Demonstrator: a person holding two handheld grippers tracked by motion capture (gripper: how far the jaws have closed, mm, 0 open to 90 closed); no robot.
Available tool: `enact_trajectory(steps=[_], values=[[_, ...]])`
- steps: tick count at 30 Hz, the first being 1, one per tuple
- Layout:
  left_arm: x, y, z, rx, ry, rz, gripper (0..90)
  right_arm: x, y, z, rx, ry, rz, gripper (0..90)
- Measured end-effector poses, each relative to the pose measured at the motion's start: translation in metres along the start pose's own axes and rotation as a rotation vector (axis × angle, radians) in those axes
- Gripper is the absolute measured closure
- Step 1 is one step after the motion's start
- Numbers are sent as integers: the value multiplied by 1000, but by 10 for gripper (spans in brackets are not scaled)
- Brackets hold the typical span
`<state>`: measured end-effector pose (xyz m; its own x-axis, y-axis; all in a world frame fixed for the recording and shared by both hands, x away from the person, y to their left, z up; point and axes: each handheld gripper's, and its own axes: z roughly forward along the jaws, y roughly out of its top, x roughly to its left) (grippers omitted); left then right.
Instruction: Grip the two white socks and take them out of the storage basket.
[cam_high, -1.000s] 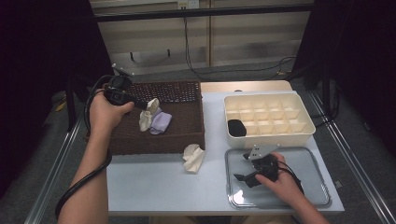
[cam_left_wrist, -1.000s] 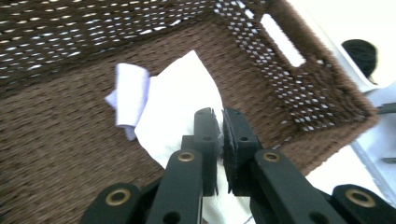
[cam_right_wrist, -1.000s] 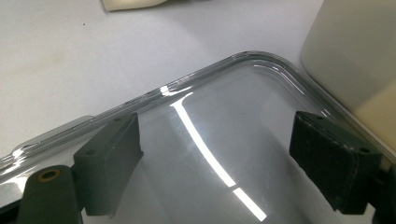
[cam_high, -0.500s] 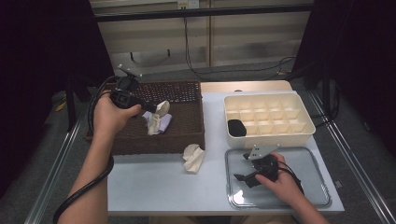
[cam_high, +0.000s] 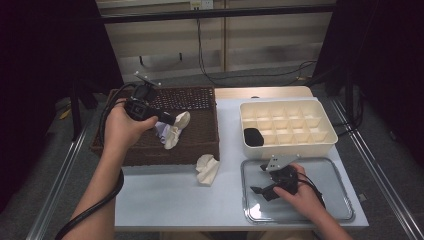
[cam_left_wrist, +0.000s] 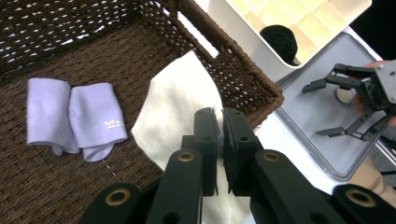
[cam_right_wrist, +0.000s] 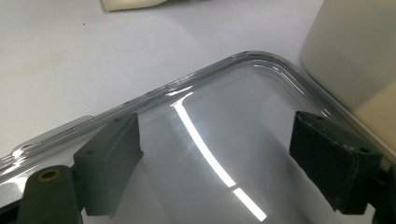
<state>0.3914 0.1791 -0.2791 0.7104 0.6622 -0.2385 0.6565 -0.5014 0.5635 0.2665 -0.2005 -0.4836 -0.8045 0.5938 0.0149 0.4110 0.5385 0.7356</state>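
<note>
Cream-coloured cloth, a soft folded sock-like piece (cam_left_wrist: 180, 112), is pinched between the two black jaws of your left gripper (cam_left_wrist: 220, 140); the jaws stand nearly together, with only the fabric's thickness between the pads, and the cloth hangs down and away from the fingertips above the floor of the dark brown woven wicker basket (cam_left_wrist: 56, 42). In the high view the same cloth (cam_high: 177, 129) dangles from your left gripper (cam_high: 167, 120) over the basket's middle, near its right wall (cam_high: 212, 125). A pale lilac folded sock (cam_left_wrist: 74, 119) lies flat on the basket floor, just beside the held cloth and apart from the jaws. A second cream cloth (cam_high: 206, 168) lies on the white table (cam_high: 165, 200) in front of the basket. Your right gripper (cam_high: 262, 181) rests over the shallow grey metal tray (cam_high: 335, 175), jaws spread wide with nothing between them. A black rolled sock (cam_high: 253, 136) sits in the left compartment of the cream divided plastic box (cam_high: 320, 145).
</note>
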Motion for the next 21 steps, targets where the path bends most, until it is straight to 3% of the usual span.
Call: enact_trajectory(steps=[21], values=[[-40,-2,1,1,-72,88,845,0,0,0,-1,4,2,158]])
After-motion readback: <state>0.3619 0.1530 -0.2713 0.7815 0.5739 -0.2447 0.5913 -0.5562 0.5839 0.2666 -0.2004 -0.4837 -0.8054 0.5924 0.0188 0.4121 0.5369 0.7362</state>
